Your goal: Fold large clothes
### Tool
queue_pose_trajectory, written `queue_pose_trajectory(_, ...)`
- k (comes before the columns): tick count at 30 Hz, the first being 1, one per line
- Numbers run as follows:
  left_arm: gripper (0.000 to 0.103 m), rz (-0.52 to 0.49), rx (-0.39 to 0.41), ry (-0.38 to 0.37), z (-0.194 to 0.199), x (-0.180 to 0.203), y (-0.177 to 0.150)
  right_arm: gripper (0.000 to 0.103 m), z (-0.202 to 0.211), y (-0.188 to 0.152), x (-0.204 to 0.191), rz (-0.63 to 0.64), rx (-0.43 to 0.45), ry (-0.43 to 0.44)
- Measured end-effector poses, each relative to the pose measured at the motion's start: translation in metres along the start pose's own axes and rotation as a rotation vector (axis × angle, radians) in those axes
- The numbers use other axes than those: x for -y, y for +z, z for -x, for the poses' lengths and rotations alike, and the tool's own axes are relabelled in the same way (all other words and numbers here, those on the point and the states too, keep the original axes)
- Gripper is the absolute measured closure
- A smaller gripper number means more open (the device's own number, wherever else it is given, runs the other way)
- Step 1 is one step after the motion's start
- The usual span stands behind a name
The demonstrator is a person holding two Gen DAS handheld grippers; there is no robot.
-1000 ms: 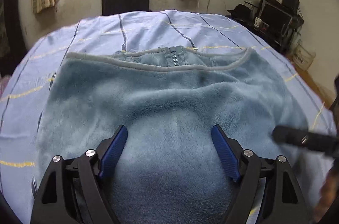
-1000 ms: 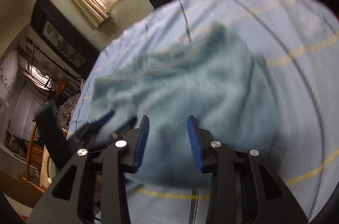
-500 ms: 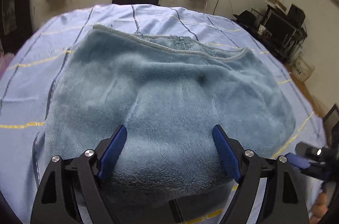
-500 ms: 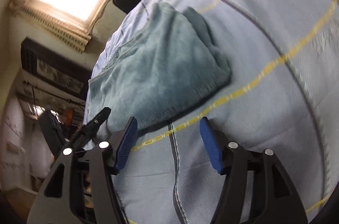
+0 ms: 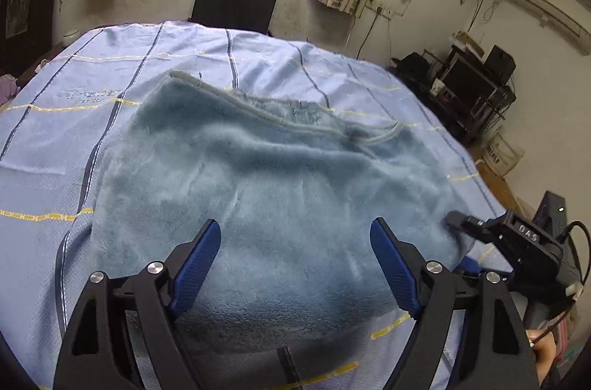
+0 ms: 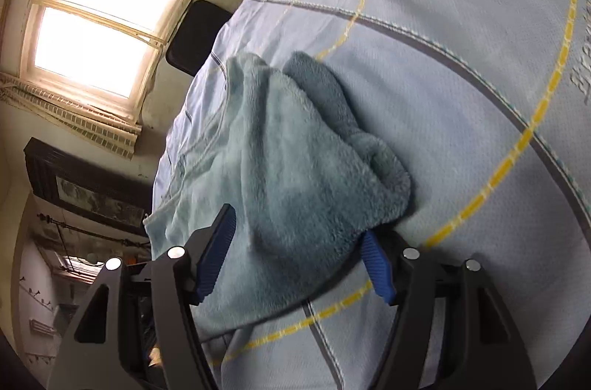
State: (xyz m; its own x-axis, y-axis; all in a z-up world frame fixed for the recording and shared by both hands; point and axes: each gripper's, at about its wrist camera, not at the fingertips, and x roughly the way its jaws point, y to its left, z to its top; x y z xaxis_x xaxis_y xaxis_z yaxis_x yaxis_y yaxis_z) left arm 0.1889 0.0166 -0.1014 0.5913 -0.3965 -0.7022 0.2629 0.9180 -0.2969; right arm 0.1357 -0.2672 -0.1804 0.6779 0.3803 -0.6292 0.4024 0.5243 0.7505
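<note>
- The fleece (image 5: 273,190) lies folded on the sheet (image 5: 44,139) over the bench.
- Left tool (image 5: 295,264): jaws spread wide above the fleece's near edge, gripping nothing.
- Right tool (image 6: 299,260): jaws have just been opening, the fleece's corner between them, unpinched.

Teal fleece garment (image 5: 280,190), blue yellow-striped sheet (image 5: 48,146)

Right tongs (image 6: 299,255) rolled, jaws just opening wider — fleece garment's (image 6: 295,175) corner now between them
</note>
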Motion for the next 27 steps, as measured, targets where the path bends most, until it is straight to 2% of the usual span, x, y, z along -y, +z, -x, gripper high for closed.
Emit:
queue_pose_trajectory(2,0.02,-0.02,-0.051,0.05,-0.019,0.0,-0.005,0.038,-0.004,-0.001,-0.004,0.046,0.05,0.003)
queue_pose_trajectory(4,0.019,-0.104,-0.038,0.114,-0.021,0.013,-0.01,0.039,-0.006,-0.005,-0.009,0.11,0.085,-0.017)
queue_pose_trajectory(6,0.018,-0.131,-0.04,0.152,-0.024,0.02,-0.012,0.039,-0.005,-0.004,-0.009,0.122,0.09,-0.017)
queue_pose_trajectory(8,0.018,-0.126,-0.042,0.147,-0.024,0.019,-0.011,0.041,0.005,-0.003,-0.007,0.089,0.114,0.045)
queue_pose_trajectory(11,0.018,-0.124,-0.04,0.141,-0.024,0.018,-0.011,0.04,0.013,-0.002,-0.015,0.119,0.118,0.103)
queue_pose_trajectory(16,0.017,-0.126,-0.038,0.145,-0.025,0.018,-0.014,0.042,-0.006,-0.006,-0.002,0.06,0.068,0.031)
queue_pose_trajectory(22,0.017,-0.115,-0.042,0.15,-0.026,0.015,-0.011,0.037,-0.015,-0.007,-0.017,0.14,0.105,-0.04)
queue_pose_trajectory(23,0.02,-0.088,-0.043,0.127,-0.021,0.011,-0.008,0.04,-0.017,-0.004,-0.018,0.155,0.118,-0.051)
queue_pose_trajectory(24,0.022,-0.067,-0.043,0.11,-0.018,0.008,-0.005,0.054,-0.018,-0.002,-0.017,0.164,0.13,-0.08)
queue_pose_trajectory(25,0.022,-0.039,-0.042,0.092,-0.012,0.003,0.0,0.062,-0.019,-0.001,-0.015,0.163,0.124,-0.074)
queue_pose_trajectory(27,0.022,0.012,-0.019,0.084,0.001,-0.013,0.011,0.069,-0.016,0.0,-0.013,0.16,0.115,-0.044)
